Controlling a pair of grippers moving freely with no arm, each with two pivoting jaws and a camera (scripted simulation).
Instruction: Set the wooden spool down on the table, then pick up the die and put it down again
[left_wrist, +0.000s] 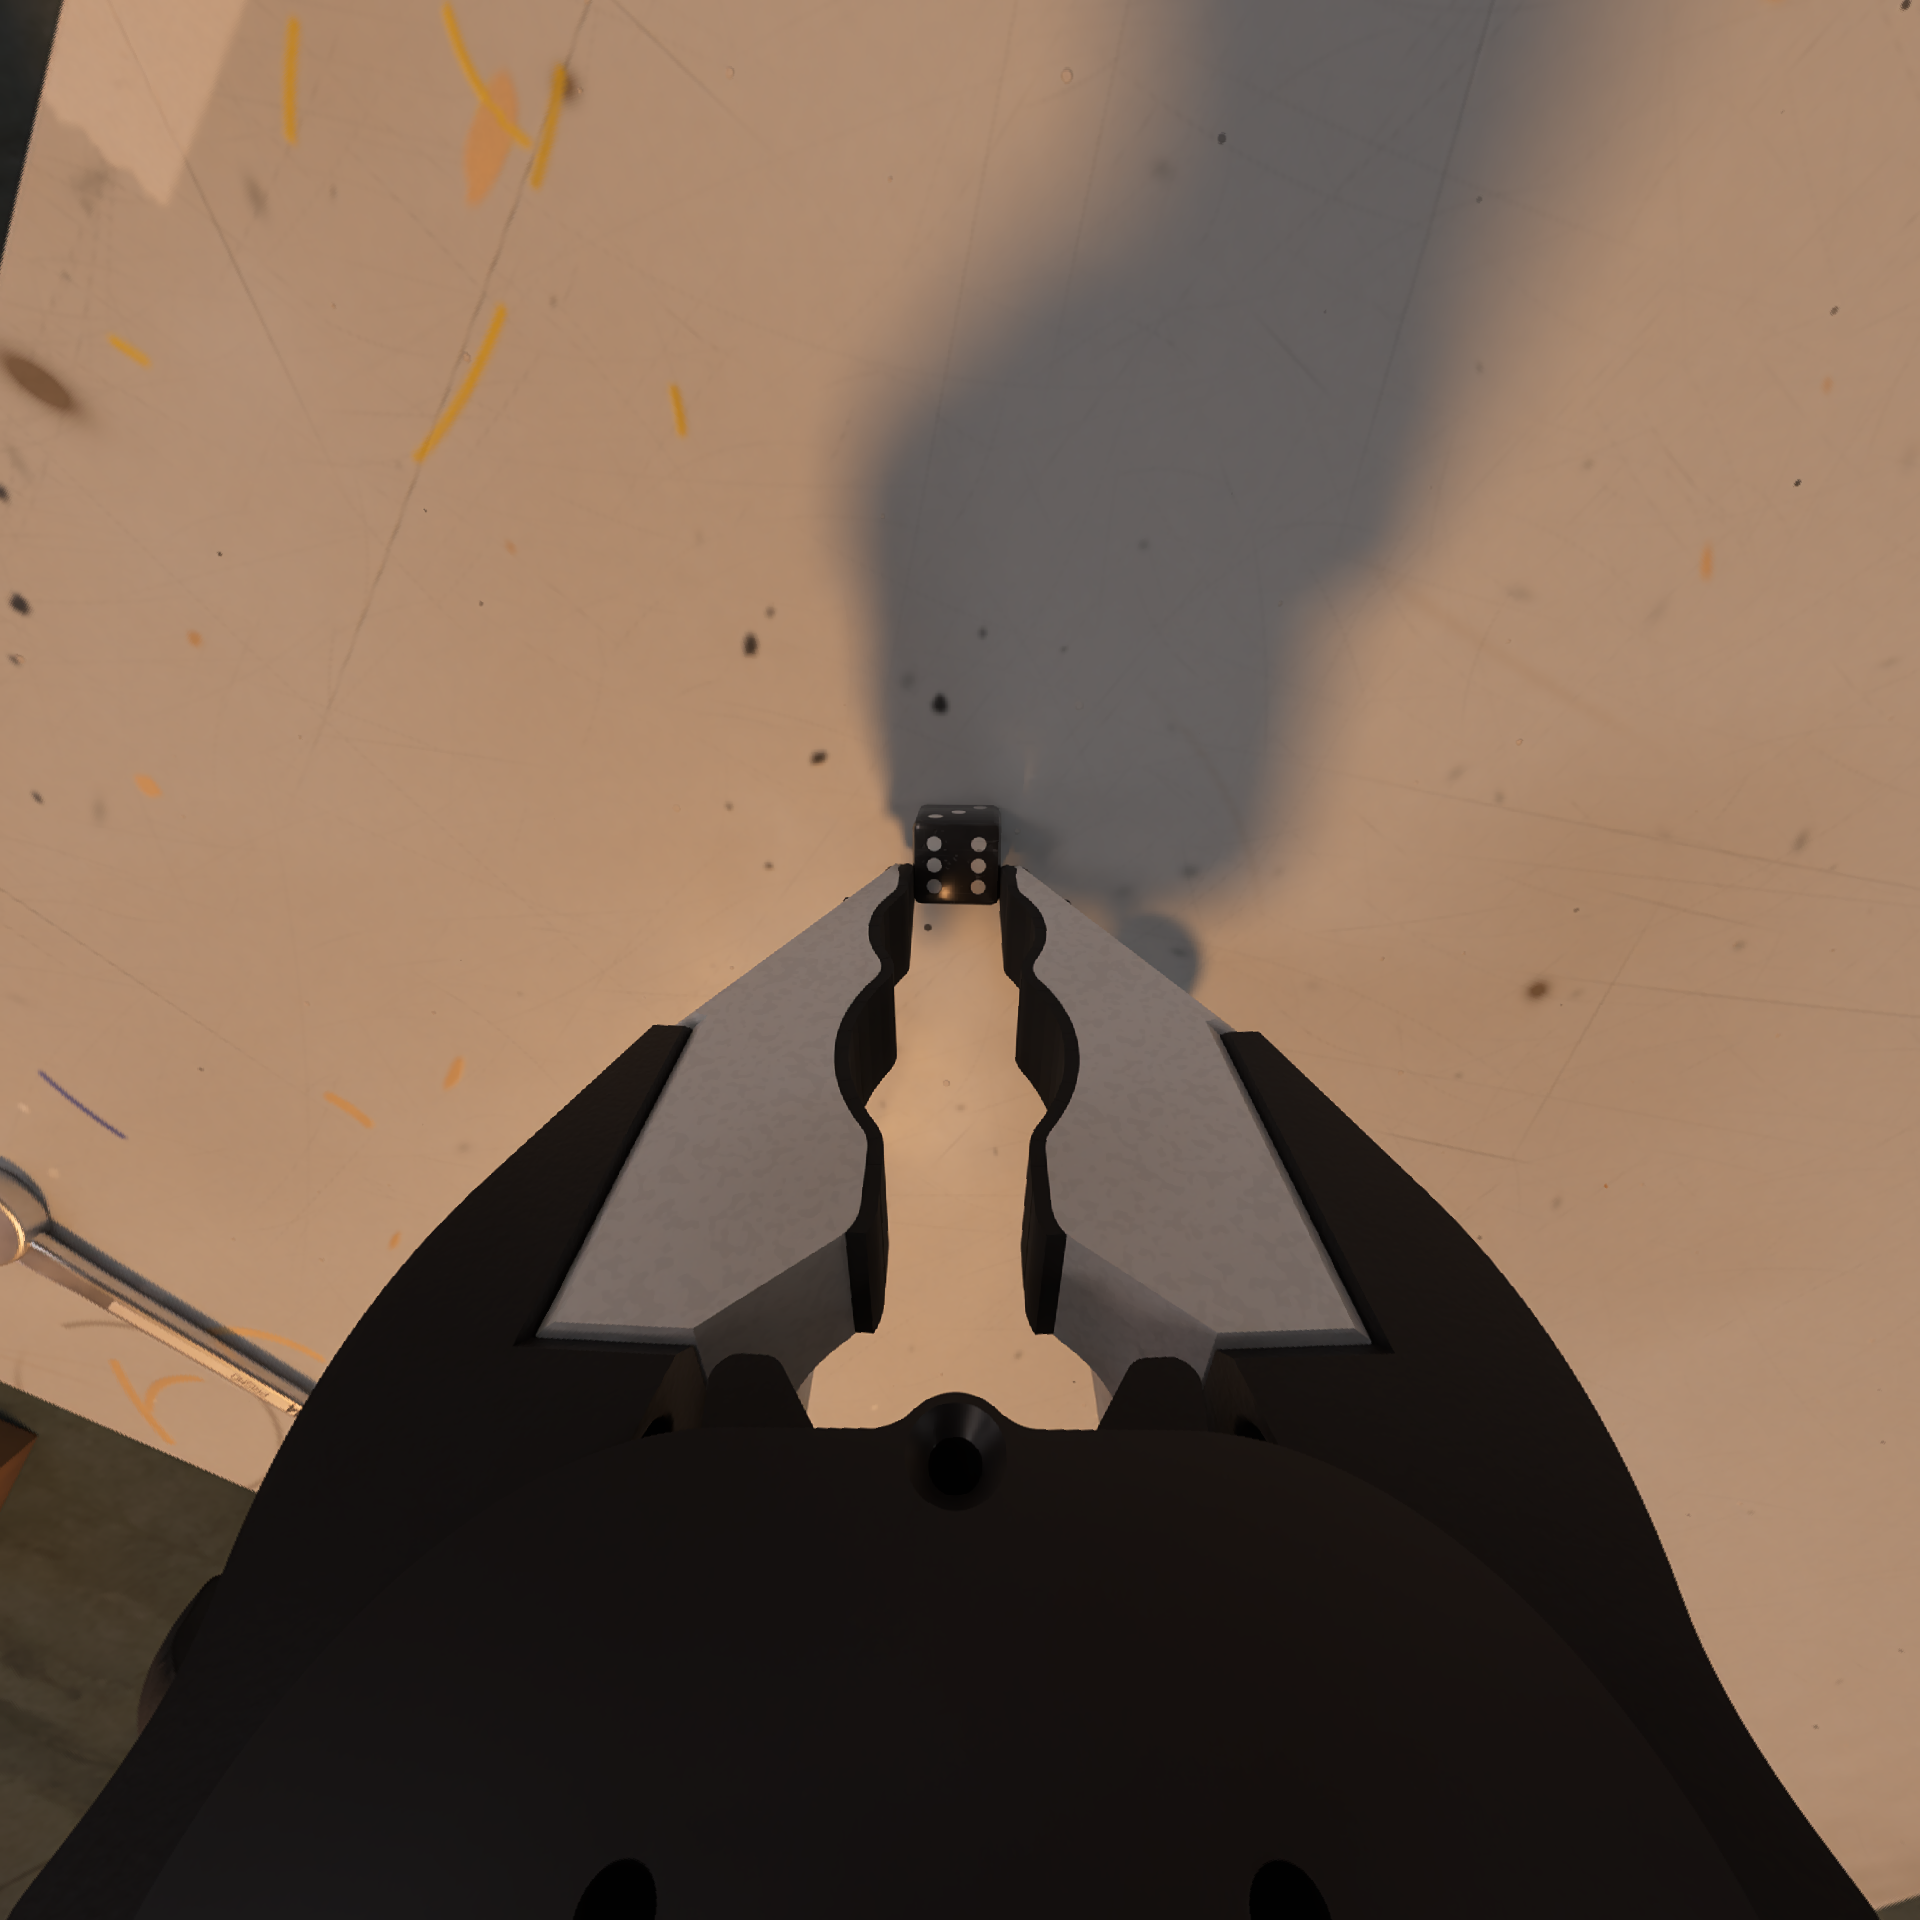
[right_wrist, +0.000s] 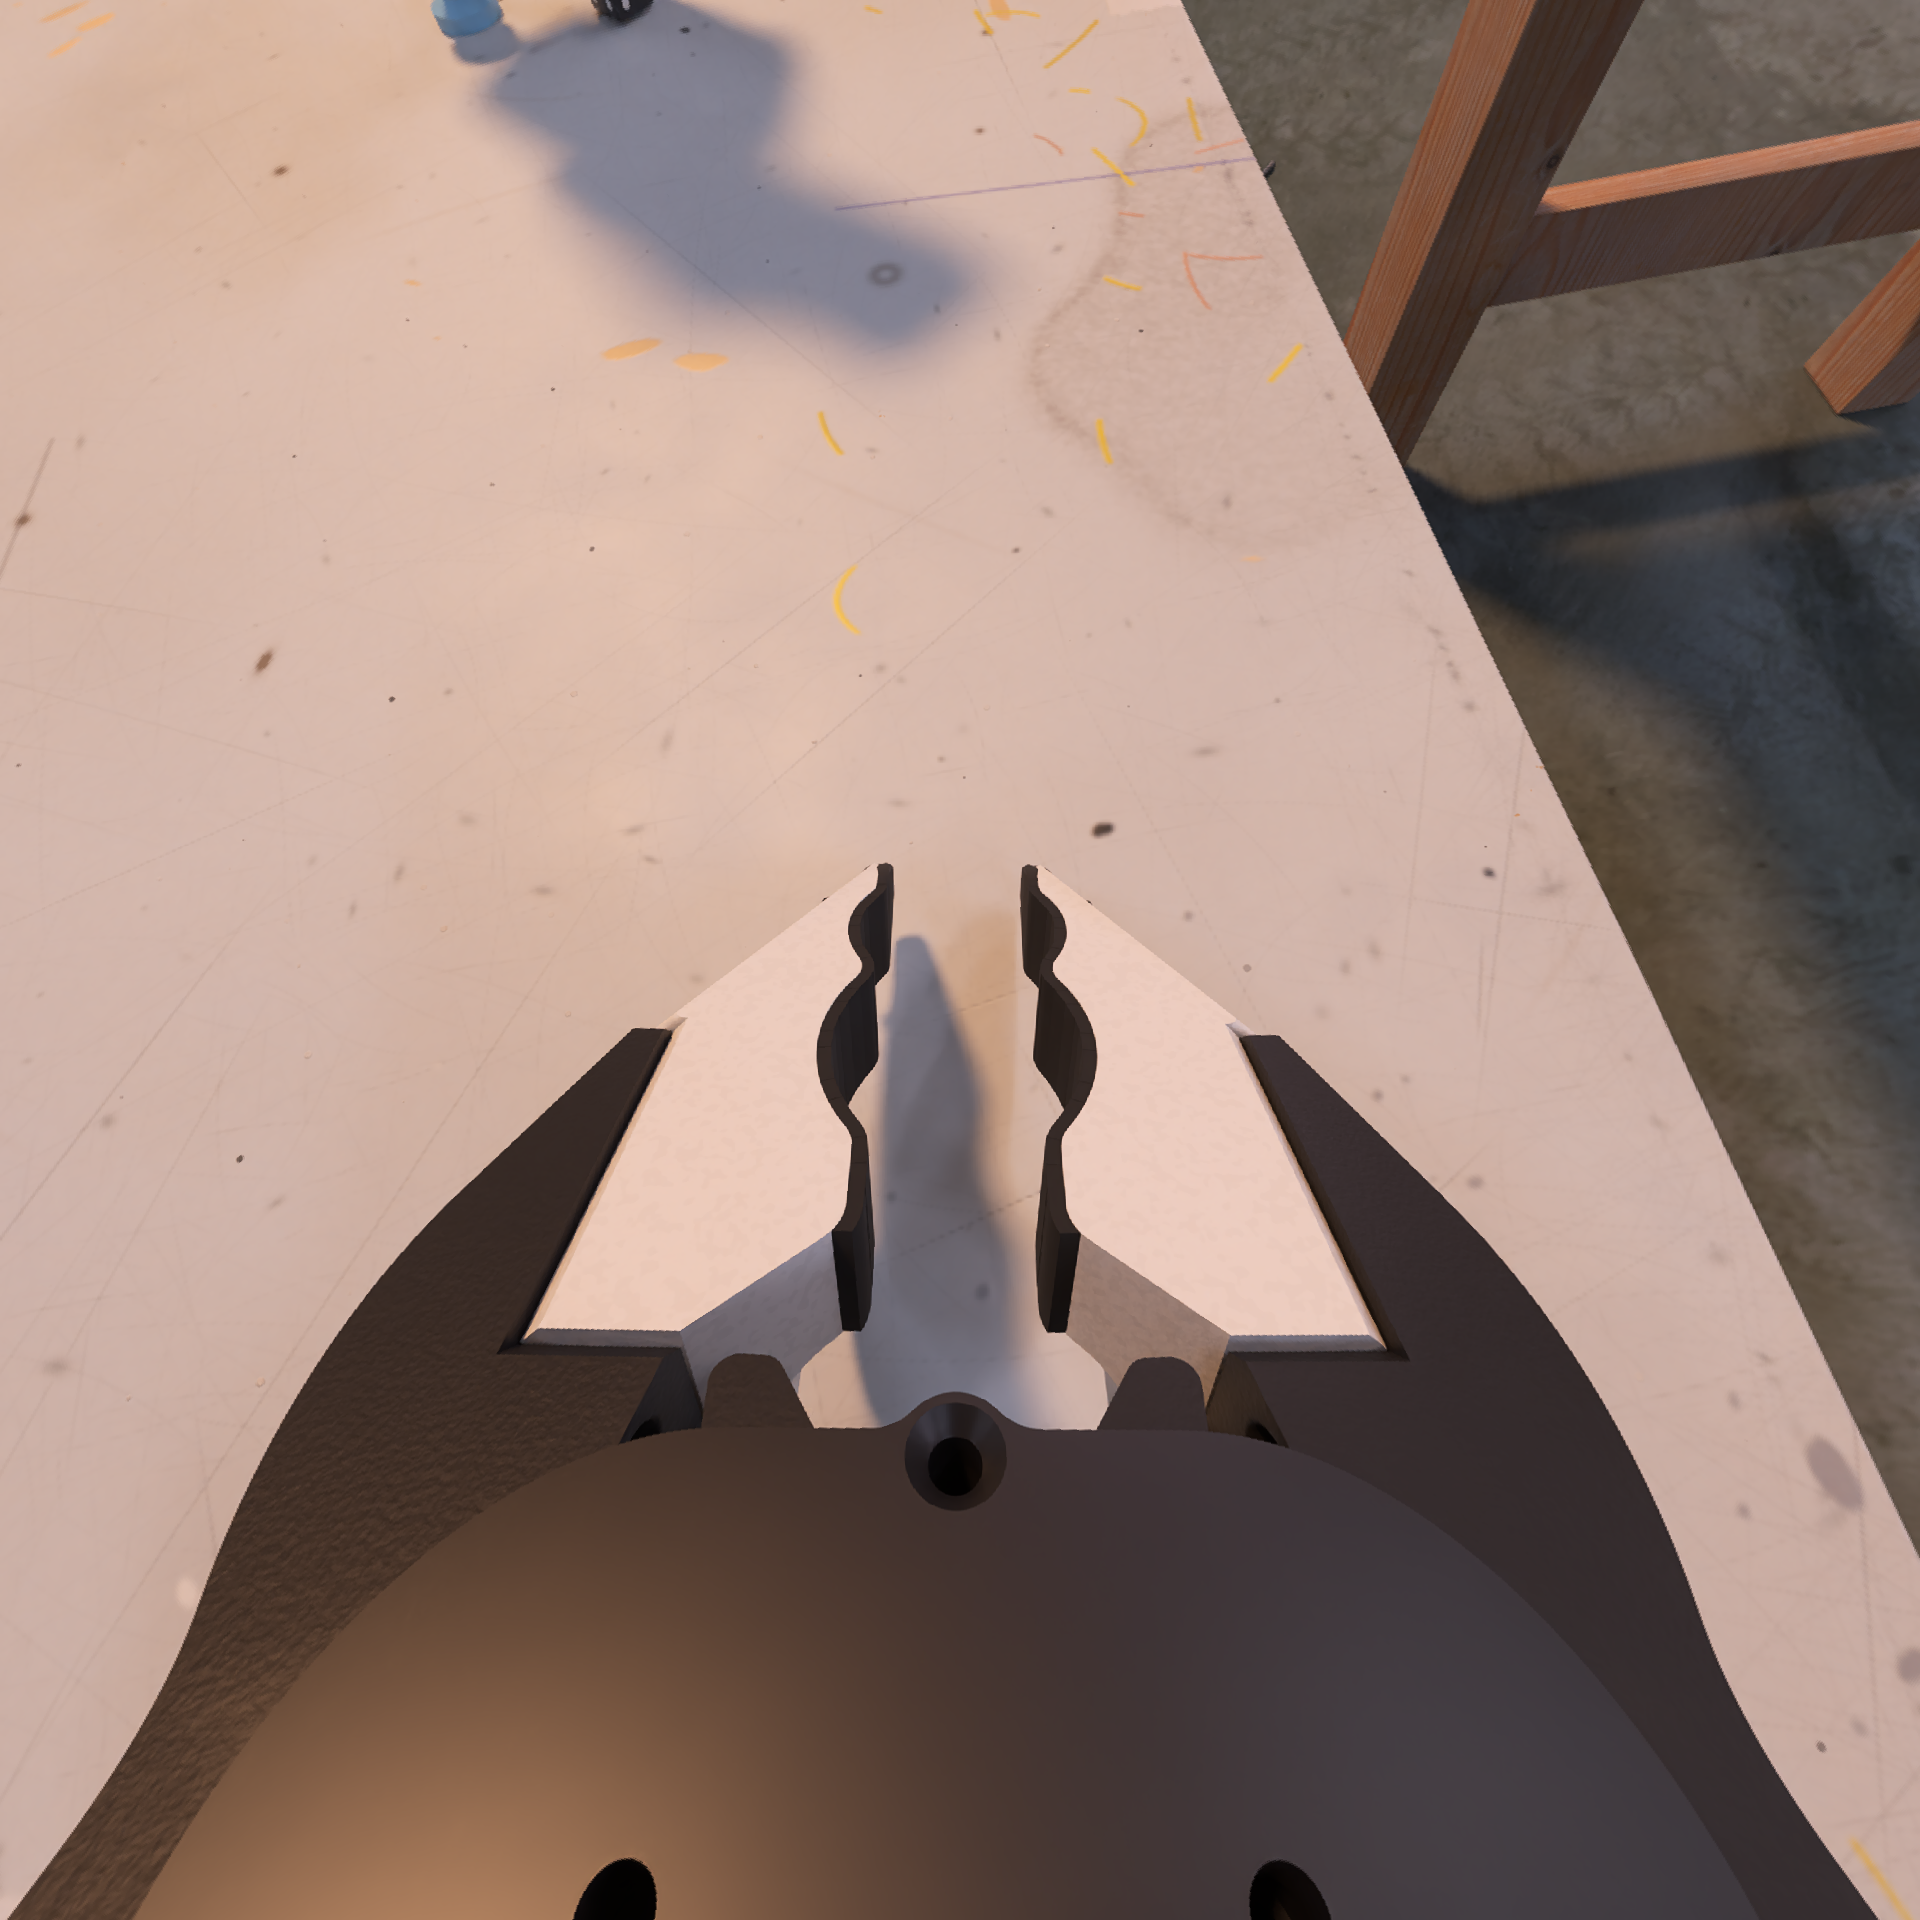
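Observation:
A small black die (left_wrist: 956, 868) with white pips sits between the fingertips of my left gripper (left_wrist: 956, 883), low over the tan table (left_wrist: 1455, 727). Both tips press its sides, so the gripper is shut on it. The gripper's shadow starts right at the die. My right gripper (right_wrist: 956, 883) is open and empty, low over the table (right_wrist: 416, 623) near its right edge. At the top edge of the right wrist view there is a small blue object (right_wrist: 462, 16) and a dark speck with pale marks (right_wrist: 623, 8), both cut off. I cannot pick out a wooden spool for certain.
A metal wrench (left_wrist: 135, 1299) lies at the table's near left edge in the left wrist view. In the right wrist view the table's right edge (right_wrist: 1455, 582) runs diagonally, with a wooden frame's legs (right_wrist: 1455, 208) standing on the concrete floor beyond it.

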